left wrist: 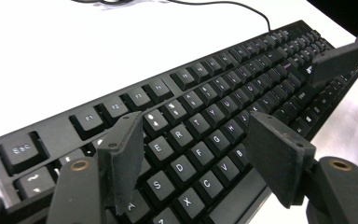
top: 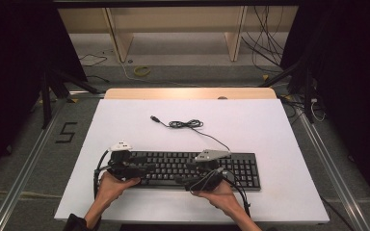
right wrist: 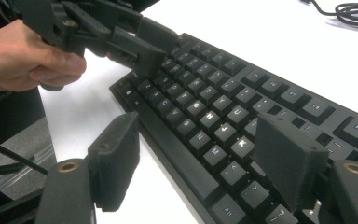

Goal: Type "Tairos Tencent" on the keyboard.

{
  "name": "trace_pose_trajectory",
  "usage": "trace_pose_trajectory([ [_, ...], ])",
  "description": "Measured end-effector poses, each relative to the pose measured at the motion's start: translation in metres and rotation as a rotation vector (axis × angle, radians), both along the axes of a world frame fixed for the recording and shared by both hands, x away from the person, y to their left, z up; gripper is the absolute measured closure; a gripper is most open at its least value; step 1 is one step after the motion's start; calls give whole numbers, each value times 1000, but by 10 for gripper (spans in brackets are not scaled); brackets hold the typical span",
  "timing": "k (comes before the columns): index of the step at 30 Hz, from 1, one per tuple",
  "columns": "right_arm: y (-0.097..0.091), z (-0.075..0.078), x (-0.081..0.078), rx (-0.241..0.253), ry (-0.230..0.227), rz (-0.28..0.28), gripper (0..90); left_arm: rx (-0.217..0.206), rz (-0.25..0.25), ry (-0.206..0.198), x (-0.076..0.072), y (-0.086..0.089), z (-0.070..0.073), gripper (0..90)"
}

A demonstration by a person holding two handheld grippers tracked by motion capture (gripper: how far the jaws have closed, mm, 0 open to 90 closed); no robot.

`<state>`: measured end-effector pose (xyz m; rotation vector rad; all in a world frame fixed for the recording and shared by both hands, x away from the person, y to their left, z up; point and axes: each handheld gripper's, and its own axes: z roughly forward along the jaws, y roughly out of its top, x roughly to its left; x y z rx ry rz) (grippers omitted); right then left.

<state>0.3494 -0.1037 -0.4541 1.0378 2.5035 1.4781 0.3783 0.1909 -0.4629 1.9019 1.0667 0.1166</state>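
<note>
Keyboard (top: 200,169), black and wired, lies along the near half of the white table (top: 270,130), its cable (top: 188,124) coiled behind it. The left gripper (left wrist: 196,158) hangs over the letter keys at the left end with jaws apart. The right gripper (right wrist: 196,161) hovers mid-board, jaws likewise spread, gripping nothing.

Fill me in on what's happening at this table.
A person holds a claw in each hand over a black keyboard lying on a white table. The left claw hangs open above the letter keys at the keyboard's left end; the right claw is open above the middle keys. Neither grips anything. The keyboard's cable lies loosely bundled behind it, its plug resting on the table.
</note>
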Motion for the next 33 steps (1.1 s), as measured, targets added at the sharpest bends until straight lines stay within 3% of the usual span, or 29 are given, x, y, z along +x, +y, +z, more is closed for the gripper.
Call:
trace_pose_trajectory([
  [17,1,0,0,1,0,1,319,20,45,14,13,7,3,338],
  [25,1,0,-1,2,4,1,319,57,41,42,18,6,1,489],
  [33,1,-1,0,-1,1,4,319,102,-8,47,19,0,-2,708],
])
